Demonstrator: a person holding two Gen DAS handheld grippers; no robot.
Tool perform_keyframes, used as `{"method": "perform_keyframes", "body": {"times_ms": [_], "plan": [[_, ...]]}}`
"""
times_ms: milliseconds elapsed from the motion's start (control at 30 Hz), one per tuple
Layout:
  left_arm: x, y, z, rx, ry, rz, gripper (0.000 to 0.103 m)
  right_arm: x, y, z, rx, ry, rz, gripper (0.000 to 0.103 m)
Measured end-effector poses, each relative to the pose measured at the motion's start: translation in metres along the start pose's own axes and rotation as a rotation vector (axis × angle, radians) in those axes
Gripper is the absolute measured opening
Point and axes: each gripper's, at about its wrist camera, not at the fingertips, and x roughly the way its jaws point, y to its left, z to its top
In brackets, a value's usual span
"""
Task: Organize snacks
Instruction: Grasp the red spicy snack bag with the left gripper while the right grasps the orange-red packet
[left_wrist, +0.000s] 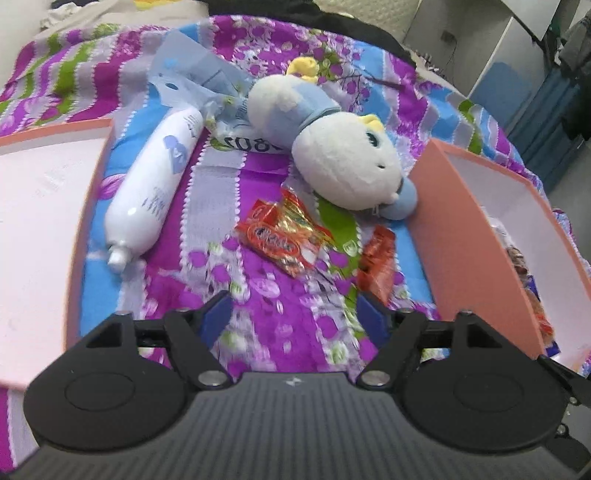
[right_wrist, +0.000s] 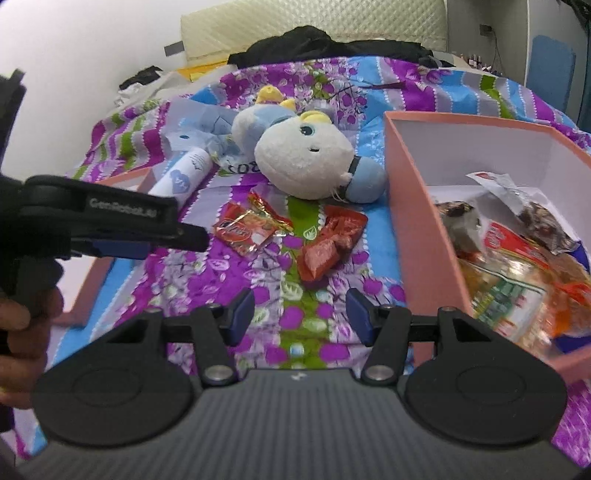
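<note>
We count 2 loose snack packs, 1 plush toy, 1 white bottle, 2 pink boxes.

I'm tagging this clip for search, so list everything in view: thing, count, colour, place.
snack packets: two, red-orange, loose on the bedspread
pink box: one, right side, holds more snacks
box lid: one, pink-edged, left side
plush toy: one, white and blue, behind the packets
bottle: one, white, lying left of the toy
bedspread: one, purple floral
left claw: open, empty
right claw: open, empty
hand: one, left edge
</note>
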Motion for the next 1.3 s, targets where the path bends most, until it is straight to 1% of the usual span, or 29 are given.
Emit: {"method": "perform_keyframes", "body": {"times_ms": [67, 100, 167, 233, 300, 333, 367, 433, 533, 667, 700, 733, 867, 933, 1033, 1100, 1133, 1200, 1300], "plan": [[0.022, 0.003, 0.012, 0.008, 0.013, -0.009, 0.082, 0.016, 0.000, 0.005, 0.010, 0.010, 0.001, 0.057], [0.030, 0.003, 0.016, 0.018, 0.018, -0.015, 0.084, 0.024, 0.000, 0.007, 0.007, 0.016, -0.007, 0.057], [0.051, 0.002, 0.028, 0.052, 0.029, -0.021, 0.087, 0.042, -0.002, 0.012, 0.011, 0.031, -0.027, 0.057], [0.071, 0.000, 0.039, 0.096, 0.030, -0.015, 0.088, 0.059, -0.005, 0.016, 0.014, 0.048, -0.041, 0.057], [0.087, -0.002, 0.050, 0.155, 0.029, 0.012, 0.088, 0.073, -0.009, 0.019, 0.013, 0.062, -0.051, 0.057], [0.094, -0.003, 0.056, 0.189, 0.024, 0.009, 0.088, 0.080, -0.010, 0.020, 0.014, 0.069, -0.050, 0.057], [0.101, -0.003, 0.062, 0.216, 0.034, 0.000, 0.089, 0.086, -0.012, 0.021, 0.016, 0.076, -0.045, 0.056], [0.118, -0.001, 0.069, 0.257, 0.088, -0.023, 0.089, 0.096, -0.013, 0.022, 0.019, 0.086, -0.043, 0.056], [0.141, 0.002, 0.072, 0.304, 0.178, -0.060, 0.090, 0.107, -0.015, 0.025, 0.042, 0.101, -0.048, 0.056], [0.153, 0.002, 0.071, 0.383, 0.201, -0.061, 0.091, 0.118, -0.017, 0.026, 0.053, 0.145, -0.060, 0.056], [0.156, 0.001, 0.072, 0.408, 0.214, -0.070, 0.091, 0.121, -0.019, 0.027, 0.057, 0.154, -0.057, 0.053], [0.159, 0.000, 0.072, 0.429, 0.229, -0.069, 0.091, 0.123, -0.021, 0.028, 0.061, 0.162, -0.052, 0.052], [0.165, -0.004, 0.070, 0.456, 0.245, -0.048, 0.091, 0.128, -0.022, 0.031, 0.057, 0.162, -0.050, 0.050], [0.165, -0.004, 0.070, 0.455, 0.241, -0.041, 0.090, 0.131, -0.023, 0.030, 0.061, 0.163, -0.049, 0.047], [0.162, -0.008, 0.067, 0.453, 0.231, -0.028, 0.083, 0.134, -0.022, 0.030, 0.052, 0.152, -0.050, 0.044], [0.156, -0.011, 0.064, 0.461, 0.222, -0.024, 0.075, 0.134, -0.020, 0.030, 0.043, 0.149, -0.052, 0.041], [0.153, -0.012, 0.063, 0.461, 0.219, -0.026, 0.073, 0.134, -0.020, 0.031, 0.041, 0.149, -0.053, 0.040], [0.148, -0.012, 0.063, 0.446, 0.216, -0.026, 0.066, 0.132, -0.020, 0.031, 0.044, 0.151, -0.055, 0.038], [0.139, -0.011, 0.065, 0.408, 0.214, -0.031, 0.059, 0.128, -0.019, 0.032, 0.034, 0.154, -0.055, 0.037]]}}
